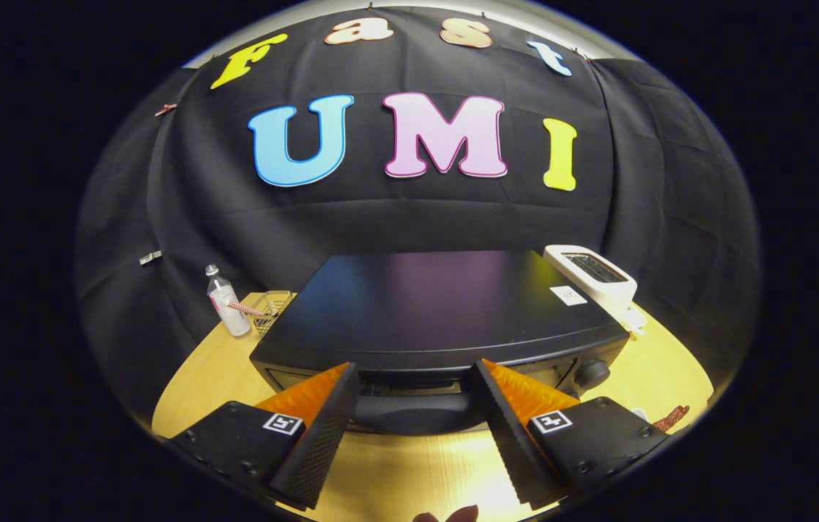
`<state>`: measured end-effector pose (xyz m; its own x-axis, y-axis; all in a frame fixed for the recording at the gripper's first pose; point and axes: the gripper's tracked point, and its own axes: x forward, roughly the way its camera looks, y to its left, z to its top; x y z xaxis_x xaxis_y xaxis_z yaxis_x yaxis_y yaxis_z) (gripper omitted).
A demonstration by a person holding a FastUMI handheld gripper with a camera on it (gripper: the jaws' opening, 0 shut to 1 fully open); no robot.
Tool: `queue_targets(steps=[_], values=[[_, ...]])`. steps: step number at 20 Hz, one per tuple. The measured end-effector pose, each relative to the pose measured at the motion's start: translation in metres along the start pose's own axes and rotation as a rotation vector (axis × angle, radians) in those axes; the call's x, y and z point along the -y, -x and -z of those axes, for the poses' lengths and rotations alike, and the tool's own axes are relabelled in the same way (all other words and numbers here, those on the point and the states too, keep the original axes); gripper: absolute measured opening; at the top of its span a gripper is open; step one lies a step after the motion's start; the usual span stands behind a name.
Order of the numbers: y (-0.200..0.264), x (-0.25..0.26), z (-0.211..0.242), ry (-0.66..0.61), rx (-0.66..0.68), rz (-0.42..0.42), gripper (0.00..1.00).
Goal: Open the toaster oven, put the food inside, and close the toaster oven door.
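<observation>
On the pale wooden table [395, 471] stands the black toaster oven [438, 312], door closed. Its handle [413, 413] lies between the spread fingers of the open tool [417, 380]. A white toaster [594, 279] stands behind it, a bottle [227, 301] beside.

Black toaster oven [438, 304], white toaster [593, 279], pale wooden table [409, 471]
</observation>
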<state>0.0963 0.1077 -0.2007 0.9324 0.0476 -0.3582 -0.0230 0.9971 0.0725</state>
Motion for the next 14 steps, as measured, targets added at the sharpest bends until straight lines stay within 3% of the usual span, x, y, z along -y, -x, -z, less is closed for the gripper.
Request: queue_targets(steps=[14], values=[[0.065, 0.003, 0.069, -0.019, -0.051, 0.010, 0.99]])
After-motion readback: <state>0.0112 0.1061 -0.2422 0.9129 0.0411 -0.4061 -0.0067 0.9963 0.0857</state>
